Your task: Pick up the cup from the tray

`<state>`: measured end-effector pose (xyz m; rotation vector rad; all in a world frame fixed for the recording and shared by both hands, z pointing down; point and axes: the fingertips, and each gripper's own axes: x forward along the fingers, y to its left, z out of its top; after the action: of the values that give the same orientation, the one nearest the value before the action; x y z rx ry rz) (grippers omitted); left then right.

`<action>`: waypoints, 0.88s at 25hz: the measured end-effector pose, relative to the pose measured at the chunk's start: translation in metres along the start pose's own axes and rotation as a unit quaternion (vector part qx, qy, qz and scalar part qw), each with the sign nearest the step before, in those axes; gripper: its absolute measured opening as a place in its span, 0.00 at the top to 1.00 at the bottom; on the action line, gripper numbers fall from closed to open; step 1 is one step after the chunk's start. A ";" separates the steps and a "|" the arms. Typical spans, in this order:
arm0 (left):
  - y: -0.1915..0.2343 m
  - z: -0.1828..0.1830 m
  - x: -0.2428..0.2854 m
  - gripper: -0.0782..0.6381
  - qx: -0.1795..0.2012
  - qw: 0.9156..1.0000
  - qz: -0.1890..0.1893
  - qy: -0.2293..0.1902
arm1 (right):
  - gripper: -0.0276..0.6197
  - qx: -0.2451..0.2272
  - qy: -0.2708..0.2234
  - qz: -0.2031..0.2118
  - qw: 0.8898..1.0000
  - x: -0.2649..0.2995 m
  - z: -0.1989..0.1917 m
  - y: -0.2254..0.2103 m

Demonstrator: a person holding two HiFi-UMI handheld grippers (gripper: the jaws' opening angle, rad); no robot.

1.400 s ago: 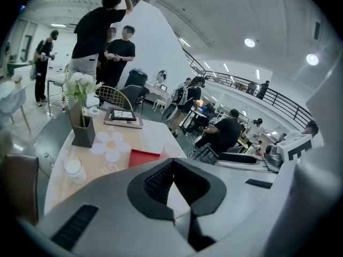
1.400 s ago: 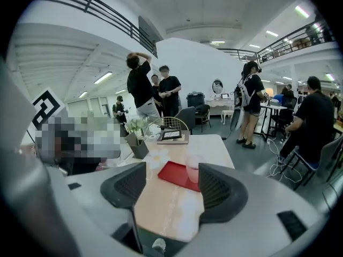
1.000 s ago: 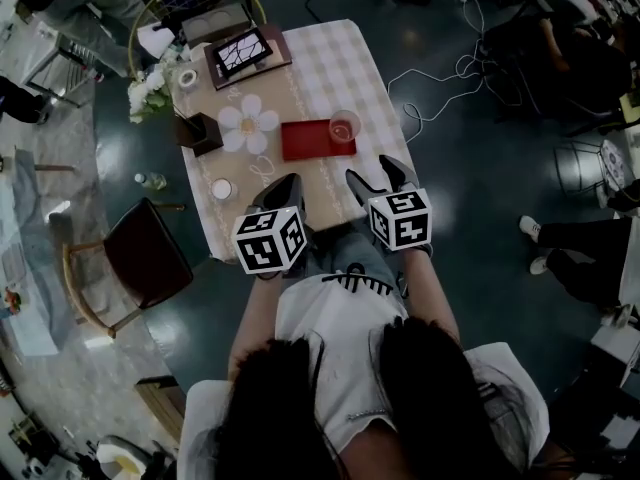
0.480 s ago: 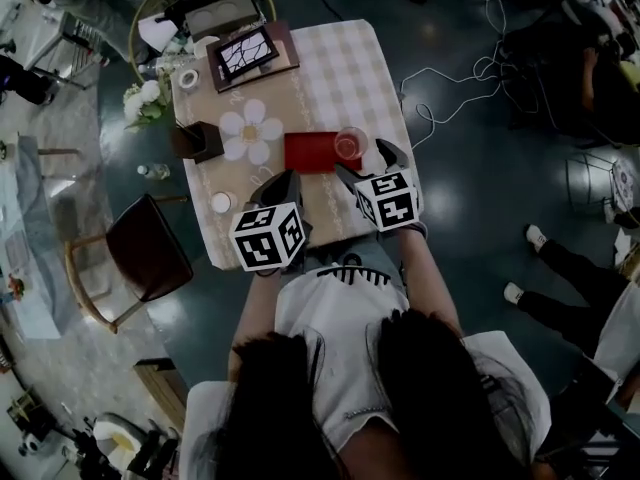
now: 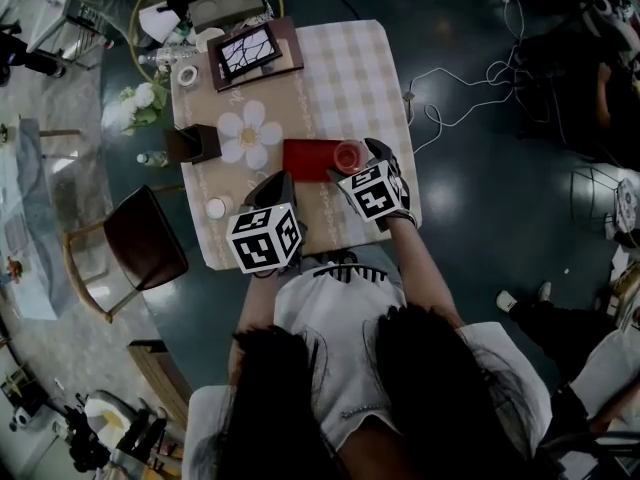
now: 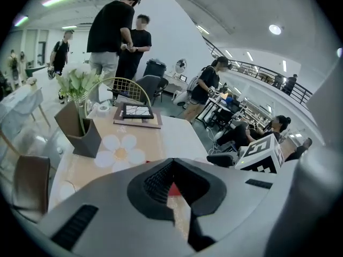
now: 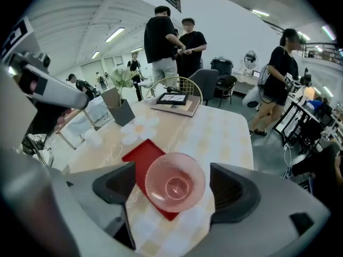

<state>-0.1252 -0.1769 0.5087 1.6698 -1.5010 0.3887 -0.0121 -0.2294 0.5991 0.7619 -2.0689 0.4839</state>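
Note:
A clear pink cup (image 7: pixel 175 182) stands upright on the near right corner of the red tray (image 7: pixel 140 155); the head view shows the cup (image 5: pixel 349 155) and tray (image 5: pixel 308 156) at mid-table. My right gripper (image 7: pixel 172 190) has its jaws on either side of the cup and opening, with a gap left between each pad and the glass. In the head view the right gripper (image 5: pixel 353 161) reaches in from the table's near edge. My left gripper (image 5: pixel 279 181) hovers over the tablecloth left of the tray, its jaws (image 6: pixel 174 193) shut on nothing.
A flower-shaped mat (image 5: pixel 247 133), a brown holder with flowers (image 5: pixel 190 143) and a framed picture (image 5: pixel 245 50) lie beyond the tray. A small white cup (image 5: pixel 216 208) sits near the left edge. A brown chair (image 5: pixel 145 248) stands left; cables (image 5: pixel 450 108) trail on the floor at the right.
My right gripper has moved forward from the near edge of the table up to the tray, and its jaws now flank the cup. The left gripper has hardly moved.

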 end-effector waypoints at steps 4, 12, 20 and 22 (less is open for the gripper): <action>-0.003 -0.005 0.007 0.88 -0.004 1.000 0.003 0.010 | 0.32 -0.015 0.020 0.011 1.000 0.013 -0.004 -0.002; -0.011 -0.012 0.016 0.88 -0.006 1.000 0.000 0.023 | 0.33 0.000 0.035 0.034 0.999 0.023 -0.006 -0.001; -0.008 -0.011 0.017 0.88 -0.012 1.000 0.004 0.019 | 0.34 -0.007 0.017 0.027 0.999 0.009 -0.002 -0.005; -0.007 -0.013 0.017 0.88 -0.014 1.000 0.003 0.019 | 0.34 0.001 0.011 0.022 1.000 0.003 -0.002 -0.009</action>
<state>-0.1106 -0.1796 0.5257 1.6267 -1.4768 0.3989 -0.0058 -0.2361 0.6031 0.7100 -2.0690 0.5179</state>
